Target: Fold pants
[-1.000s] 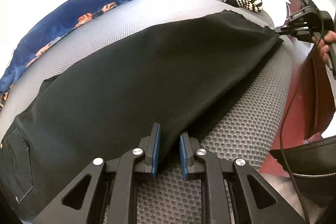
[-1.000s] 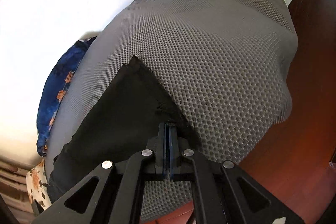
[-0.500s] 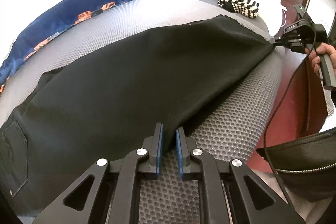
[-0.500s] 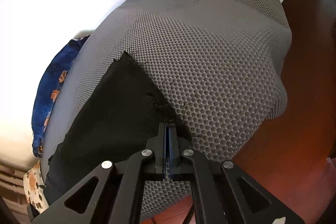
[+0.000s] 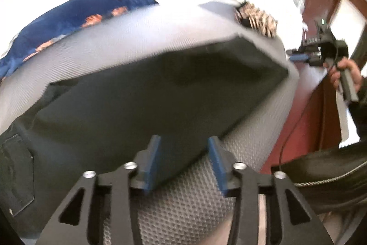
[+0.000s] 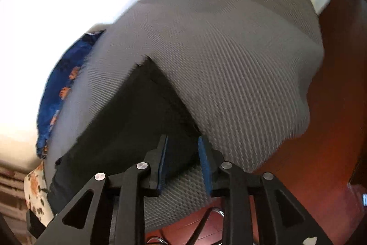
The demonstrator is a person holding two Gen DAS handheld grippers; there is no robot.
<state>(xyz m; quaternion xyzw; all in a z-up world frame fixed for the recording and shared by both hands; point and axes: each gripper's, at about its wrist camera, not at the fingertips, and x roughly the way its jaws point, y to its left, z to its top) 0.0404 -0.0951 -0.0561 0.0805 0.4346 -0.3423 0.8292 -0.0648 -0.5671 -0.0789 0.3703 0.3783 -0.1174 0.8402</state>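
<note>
Along the near edge of the grey mesh mattress [image 5: 188, 206]: black pants [image 5: 142, 93] lie folded lengthwise.
Left gripper [image 5: 184, 162]: jaws just spread, fabric between, unpinched.
Right gripper [image 6: 182, 163]: likewise freshly released at the hem corner.
Advice: lift clear straight, without snagging the cloth.

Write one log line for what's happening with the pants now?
pants: flat on grey mat | left gripper: just opened, released | right gripper: just opened, released | next: likely fold
</note>
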